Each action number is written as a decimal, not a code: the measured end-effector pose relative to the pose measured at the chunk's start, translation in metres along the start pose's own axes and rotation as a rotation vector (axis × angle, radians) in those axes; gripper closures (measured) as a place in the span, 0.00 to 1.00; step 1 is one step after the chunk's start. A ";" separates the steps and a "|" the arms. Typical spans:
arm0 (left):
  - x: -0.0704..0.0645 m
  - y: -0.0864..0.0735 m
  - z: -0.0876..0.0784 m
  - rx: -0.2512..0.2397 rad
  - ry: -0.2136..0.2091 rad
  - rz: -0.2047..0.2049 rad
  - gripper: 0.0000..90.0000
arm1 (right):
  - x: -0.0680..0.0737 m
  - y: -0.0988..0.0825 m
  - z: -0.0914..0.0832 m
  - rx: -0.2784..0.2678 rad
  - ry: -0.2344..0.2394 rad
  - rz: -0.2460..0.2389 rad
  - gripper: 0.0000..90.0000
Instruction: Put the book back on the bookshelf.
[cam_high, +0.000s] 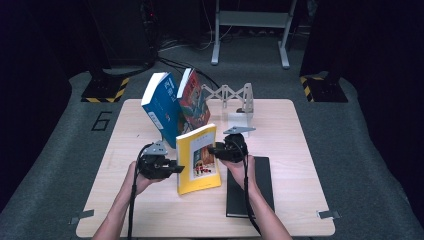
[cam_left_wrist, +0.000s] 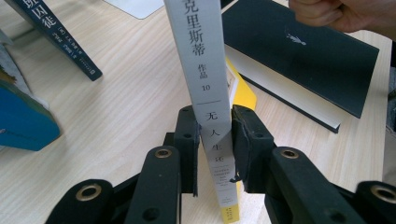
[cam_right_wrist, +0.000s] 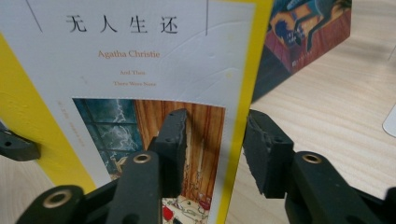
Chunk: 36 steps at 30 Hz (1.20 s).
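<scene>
Pads of the left gripper press on both sides of the grey spine of the yellow Agatha Christie paperback, low on the spine, so the jaws are clamped on it and carry the book upright on the wooden table. Jaws of the right gripper stand apart around the book's fore edge: one pad lies in front of the cover, the other hangs clear on the far side, and neither presses on the page block. I judge this to be the hand-over point, where the right side lets go and the left side alone steadies the book.

To do it well, the left clamp should stay firm and level, because a thin paperback held only at its spine tends to swing or fan open. The right jaws want to back straight off along the cover, without dragging its edge.

Behind the yellow book, a blue book and a red-covered book lean together against a white expanding book rack. A black hardcover lies flat near the right hand. The likely goal is to tilt the paperback back against the red one, so its foot should slide, not hop.
</scene>
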<state>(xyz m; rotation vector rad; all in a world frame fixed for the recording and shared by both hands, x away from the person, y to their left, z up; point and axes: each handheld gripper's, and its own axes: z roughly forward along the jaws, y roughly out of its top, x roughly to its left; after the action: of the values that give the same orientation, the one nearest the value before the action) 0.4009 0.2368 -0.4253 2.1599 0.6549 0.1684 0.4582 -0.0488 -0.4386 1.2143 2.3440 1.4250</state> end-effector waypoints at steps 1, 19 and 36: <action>0.000 -0.001 0.000 -0.003 -0.001 -0.001 0.81 | 0.000 0.000 -0.001 -0.009 0.002 0.000 0.68; -0.005 -0.006 0.003 -0.070 0.047 -0.007 0.81 | 0.016 0.011 -0.013 -0.116 -0.068 -0.124 0.69; -0.007 -0.001 0.003 -0.127 0.079 -0.008 0.77 | 0.013 0.006 -0.018 -0.161 -0.049 -0.130 0.69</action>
<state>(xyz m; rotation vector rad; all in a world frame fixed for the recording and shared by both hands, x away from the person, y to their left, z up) 0.3959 0.2317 -0.4269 2.0364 0.6796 0.2846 0.4443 -0.0510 -0.4205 1.0239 2.1837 1.4899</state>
